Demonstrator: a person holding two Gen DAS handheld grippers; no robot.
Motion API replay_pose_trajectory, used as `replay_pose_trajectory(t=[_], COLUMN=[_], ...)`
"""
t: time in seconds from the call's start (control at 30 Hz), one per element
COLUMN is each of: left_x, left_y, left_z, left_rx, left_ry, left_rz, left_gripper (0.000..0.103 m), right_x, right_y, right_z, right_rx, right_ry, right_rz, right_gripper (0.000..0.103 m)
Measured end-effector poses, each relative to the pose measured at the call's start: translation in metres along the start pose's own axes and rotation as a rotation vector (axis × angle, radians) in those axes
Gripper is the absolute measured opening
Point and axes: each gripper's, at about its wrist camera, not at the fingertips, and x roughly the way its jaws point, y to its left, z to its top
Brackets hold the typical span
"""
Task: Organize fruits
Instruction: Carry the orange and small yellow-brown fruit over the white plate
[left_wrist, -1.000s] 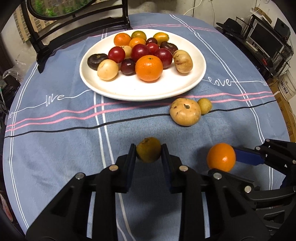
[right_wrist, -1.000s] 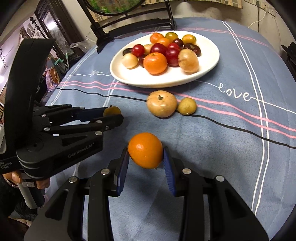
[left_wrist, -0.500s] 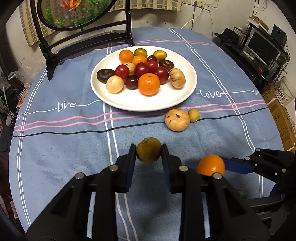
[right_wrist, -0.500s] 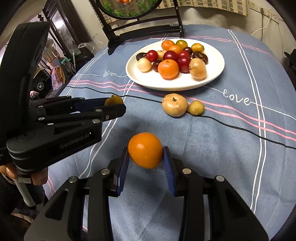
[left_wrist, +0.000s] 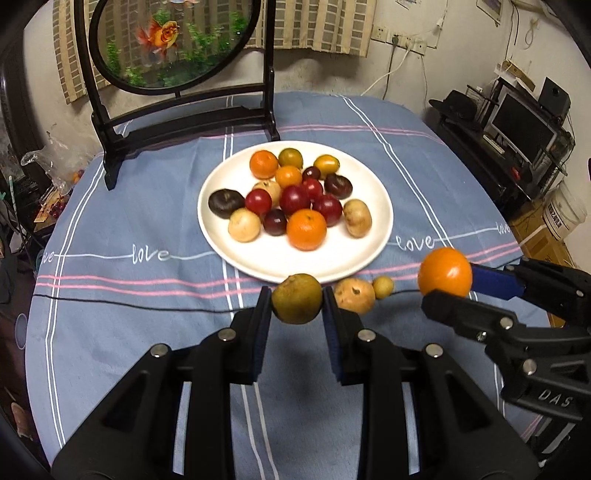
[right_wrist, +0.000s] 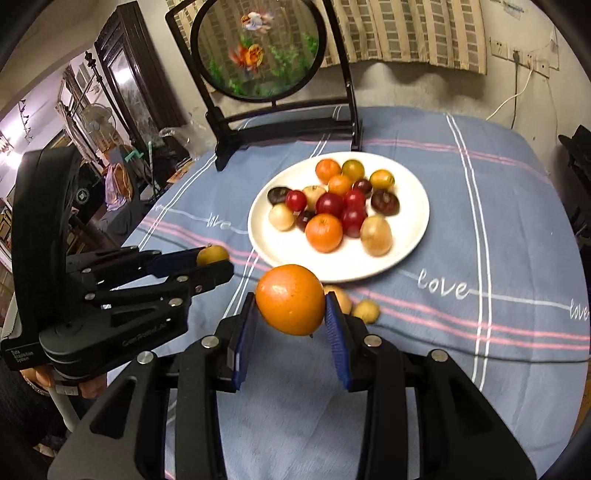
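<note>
Left-wrist view: left tongs (left_wrist: 296, 308) pinch a green-brown fruit (left_wrist: 296, 298) between both pads, held above the table (left_wrist: 110, 332), short of the plate (left_wrist: 369, 254).
Plate: white, fruit piled centre and back; bare patch at the near rim, best drop spot in my judgement.
Loose fruit: tan fruit (left_wrist: 354, 294) and small yellow fruit (left_wrist: 382, 286) sit on the cloth just beside the near rim.
Right-wrist view: right tongs (right_wrist: 290, 314) clamp an orange (right_wrist: 290, 299), also airborne.
Advice: lower each fruit onto the bare patch one at a time, release low so nothing rolls into the pile; keep both tongs apart.
</note>
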Motion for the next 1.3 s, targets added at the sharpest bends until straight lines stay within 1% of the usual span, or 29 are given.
replay_pose_trajectory(t=[0.37,0.57,0.97,1.3], left_x=[0.009,0.018,0.046,0.074], left_y=[-0.004,-0.005,-0.002,0.004], left_z=[0.037,0.047,0.065,0.08], left_rx=[0.013,0.021,0.026,0.026], left_ry=[-0.033,-0.032,-0.009,0.012], left_rz=[0.004,0.011,0.023,0.041], left_gripper=[0.028,0.028,0.028,0.028], right_x=[0.006,0.013,0.036,0.063], right_y=[-0.009,-0.017,-0.032,-0.045], right_z=[0.036,0.051,0.071,0.091], right_rx=[0.003,0.009,0.022,0.018], right_ry=[-0.048,-0.06,-0.043,-0.018], right_rz=[-0.006,-0.017,-0.019,-0.031], right_gripper=[0.037,0.037,0.037,0.037])
